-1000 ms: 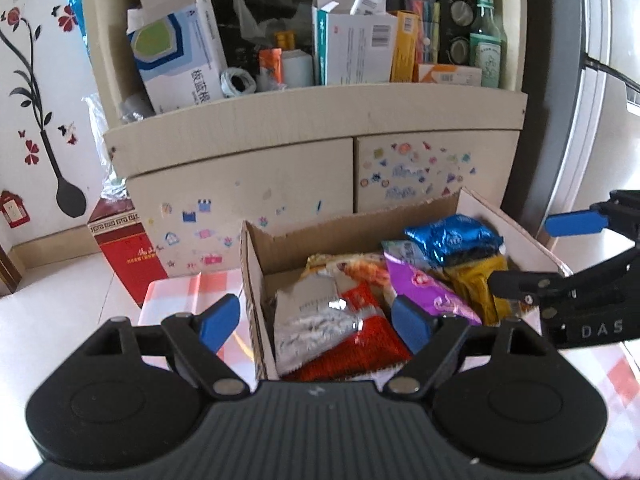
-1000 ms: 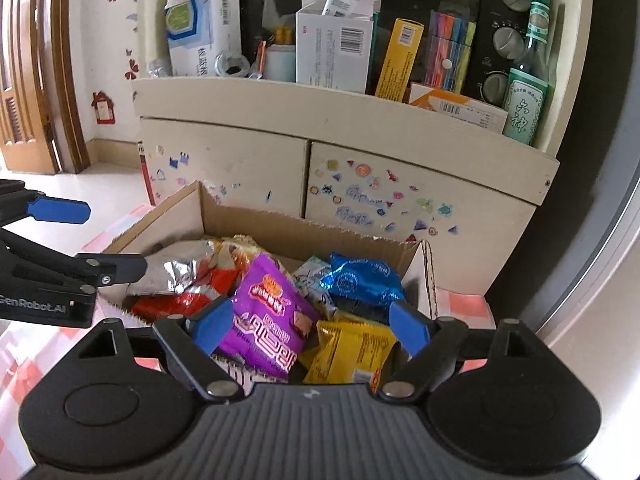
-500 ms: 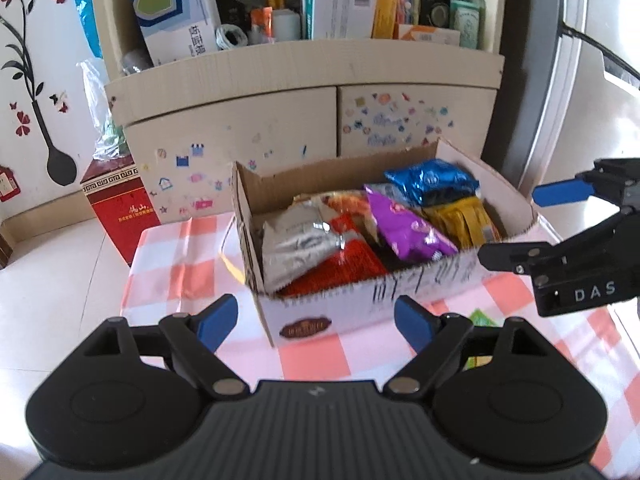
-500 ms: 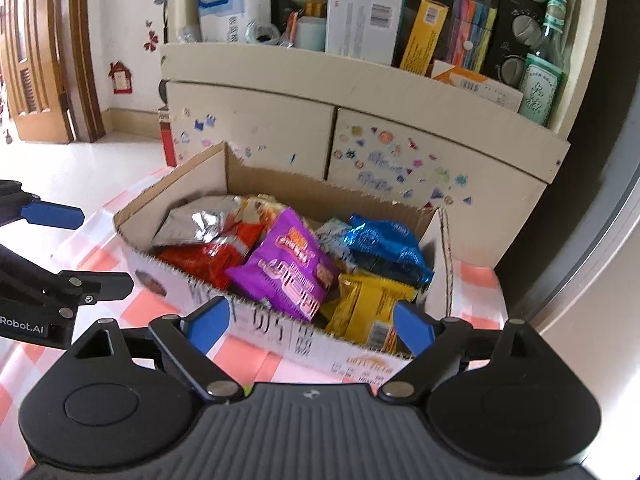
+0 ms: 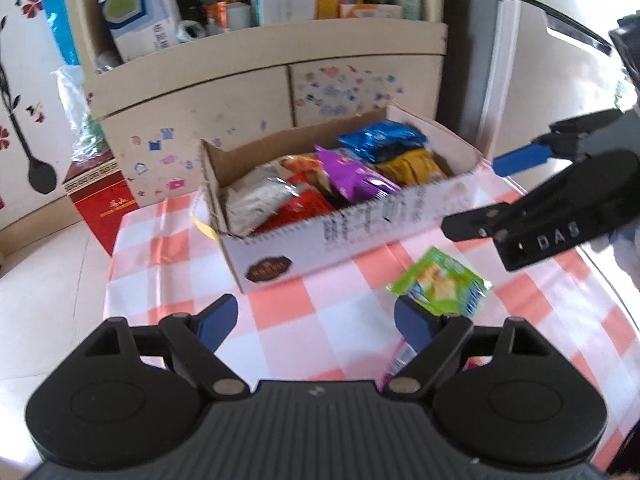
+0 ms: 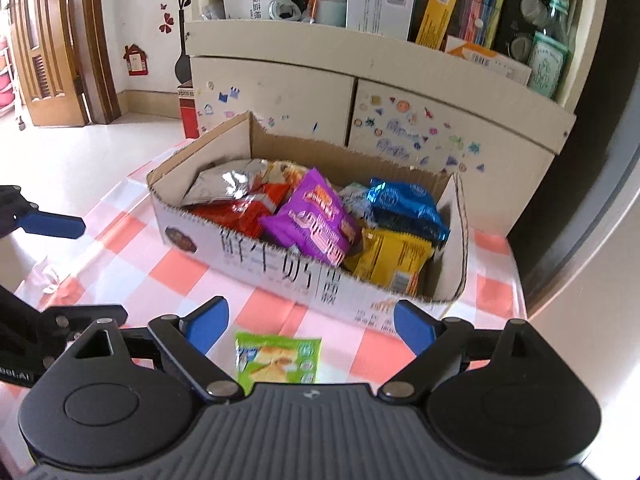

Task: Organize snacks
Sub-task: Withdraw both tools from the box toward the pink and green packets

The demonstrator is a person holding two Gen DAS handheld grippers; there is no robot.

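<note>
An open cardboard box (image 5: 344,236) stands on the red-and-white checked table (image 5: 168,248). In it lie silver (image 5: 256,200), red (image 5: 300,208), purple (image 5: 356,176), blue (image 5: 380,140) and yellow (image 5: 412,166) snack packets. In front of the box a green snack packet (image 5: 440,280) lies flat on the cloth. My left gripper (image 5: 316,322) hovers open over the cloth, its right finger just short of the green packet. My right gripper (image 6: 311,326) is open above the green packet (image 6: 280,356), which lies between its fingers without touching them. Neither gripper holds anything.
Behind the table is a cream cabinet (image 6: 360,92) with stickers and a shelf crowded with boxes and bottles. A red carton (image 5: 102,204) sits on the floor at the left. A pink wrapper edge (image 5: 396,364) shows under my left gripper. The table's right edge (image 6: 516,280) is close to the box.
Both grippers have drawn back from over the box toward the near side of the table. The box front and the green packet have come into view. The right jaws stand slightly wider.
</note>
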